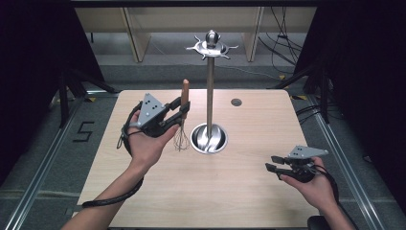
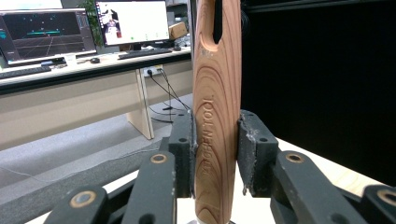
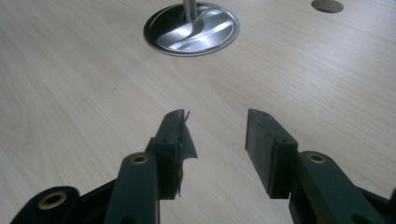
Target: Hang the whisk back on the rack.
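Wooden counter (image 1: 249, 182) carries a metal stand (image 1: 209, 86); beside it, left gripper (image 1: 179, 111) fingers grasp the whisk (image 1: 183, 120) upright by its handle, right gripper (image 1: 272, 162) fingers released.

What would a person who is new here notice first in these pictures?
First, the whisk, held upright by its wooden handle in the left tongs above the table. Next, the tall metal stand with hooks on top, at the table's middle. The right tongs rest open and empty, near the right edge.

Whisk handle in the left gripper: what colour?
The whisk handle is reddish-brown wood with visible grain, clearest in the left gripper view.
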Tool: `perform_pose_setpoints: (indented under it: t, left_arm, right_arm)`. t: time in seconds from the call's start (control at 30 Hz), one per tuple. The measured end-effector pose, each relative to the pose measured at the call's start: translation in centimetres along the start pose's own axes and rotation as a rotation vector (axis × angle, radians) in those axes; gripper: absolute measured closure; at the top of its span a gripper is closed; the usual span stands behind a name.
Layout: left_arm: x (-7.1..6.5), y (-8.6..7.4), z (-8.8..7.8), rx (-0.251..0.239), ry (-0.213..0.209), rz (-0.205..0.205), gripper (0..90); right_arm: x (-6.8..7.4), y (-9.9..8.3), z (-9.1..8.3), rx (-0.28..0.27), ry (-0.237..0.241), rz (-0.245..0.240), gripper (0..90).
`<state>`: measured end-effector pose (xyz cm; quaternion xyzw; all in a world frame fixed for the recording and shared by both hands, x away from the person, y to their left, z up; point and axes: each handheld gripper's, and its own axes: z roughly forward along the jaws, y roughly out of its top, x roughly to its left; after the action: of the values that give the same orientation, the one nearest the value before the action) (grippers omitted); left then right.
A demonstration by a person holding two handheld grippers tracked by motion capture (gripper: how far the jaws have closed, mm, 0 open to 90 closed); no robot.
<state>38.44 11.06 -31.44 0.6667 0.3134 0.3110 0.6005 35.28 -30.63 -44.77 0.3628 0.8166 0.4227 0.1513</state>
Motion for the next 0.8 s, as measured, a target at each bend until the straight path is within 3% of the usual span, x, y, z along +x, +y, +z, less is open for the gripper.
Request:
perform_pose_setpoints:
  t: [0.3,0.8]
  left_arm:
    - [-0.1,0.6,0.4,-0.006,0.001,0.001,68.9]
    - [-0.4,1.4,0.9,-0.030,0.042,-0.012,68.9]
  right_arm:
    - [0.0,0.0,0.0,0.001,0.000,0.000,58.5]
    - [0.0,0.0,0.0,-0.002,-0.001,0.002,58.4]
